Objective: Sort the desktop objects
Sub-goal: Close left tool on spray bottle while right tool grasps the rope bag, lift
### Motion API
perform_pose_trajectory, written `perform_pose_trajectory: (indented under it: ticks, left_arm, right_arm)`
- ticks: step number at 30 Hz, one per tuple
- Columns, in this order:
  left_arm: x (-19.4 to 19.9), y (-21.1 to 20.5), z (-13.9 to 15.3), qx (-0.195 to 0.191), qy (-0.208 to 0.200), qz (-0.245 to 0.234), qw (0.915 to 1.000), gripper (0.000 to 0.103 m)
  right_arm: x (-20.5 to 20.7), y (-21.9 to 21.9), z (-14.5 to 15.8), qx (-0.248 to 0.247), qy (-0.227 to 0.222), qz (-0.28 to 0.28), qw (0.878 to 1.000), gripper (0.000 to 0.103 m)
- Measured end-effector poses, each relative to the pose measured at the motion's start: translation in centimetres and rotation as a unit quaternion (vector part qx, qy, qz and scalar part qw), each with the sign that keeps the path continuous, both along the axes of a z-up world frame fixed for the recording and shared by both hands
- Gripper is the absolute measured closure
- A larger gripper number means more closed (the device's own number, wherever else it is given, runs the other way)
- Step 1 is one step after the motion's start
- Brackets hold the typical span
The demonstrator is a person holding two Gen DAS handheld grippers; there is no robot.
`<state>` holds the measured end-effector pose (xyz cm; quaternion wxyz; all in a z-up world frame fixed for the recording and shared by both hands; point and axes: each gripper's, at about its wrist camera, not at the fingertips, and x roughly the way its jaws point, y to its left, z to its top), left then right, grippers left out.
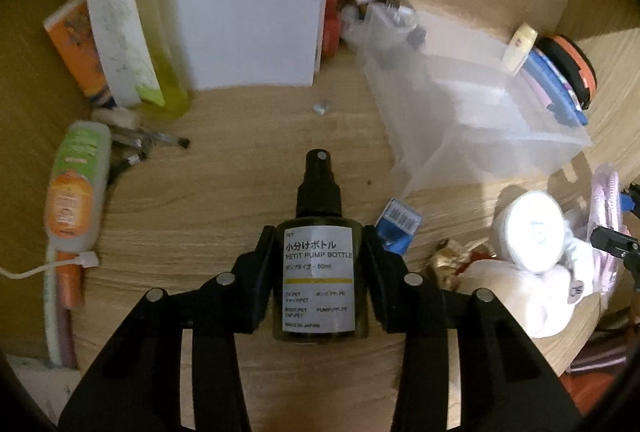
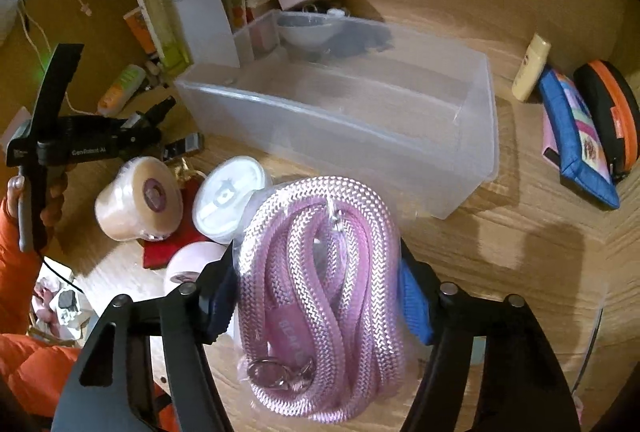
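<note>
On the wooden desk (image 1: 224,200), the left tool (image 1: 319,252) pinches a dark white-labelled pump bottle (image 1: 319,264).

L gripper (image 1: 319,272) clamped on a dark petit pump bottle (image 1: 319,232), black fingers (image 1: 262,272) pressing both sides of its white label, nozzle pointing away. Wooden desk (image 1: 240,192) beneath. Clear plastic bin (image 1: 460,104) up right, white box (image 1: 248,16) behind, yellow-green bottle (image 1: 160,32) at left, orange-green tube (image 1: 76,184) far left, white round tub (image 1: 534,232) at right w/ small blue packet (image 1: 396,228) just beside bottle
</note>
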<state>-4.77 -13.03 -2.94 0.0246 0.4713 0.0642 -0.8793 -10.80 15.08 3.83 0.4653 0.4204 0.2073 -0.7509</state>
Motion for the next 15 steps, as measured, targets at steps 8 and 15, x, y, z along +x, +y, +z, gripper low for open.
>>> perform_pose_trajectory:
  ticks: [8,15]
  left_arm:
    - [1.5,2.3,3.9,-0.007,0.057,-0.018,0.9982,0.062]
    - [1.4,3.7,6.6,0.0,0.094,-0.034,0.995,0.062]
  right_arm:
    - [0.8,1.1,3.4,-0.04,0.045,-0.011,0.998,0.038]
    - [-0.4,2.5,6.1,-0.086,0.062,-0.037,0.994,0.039]
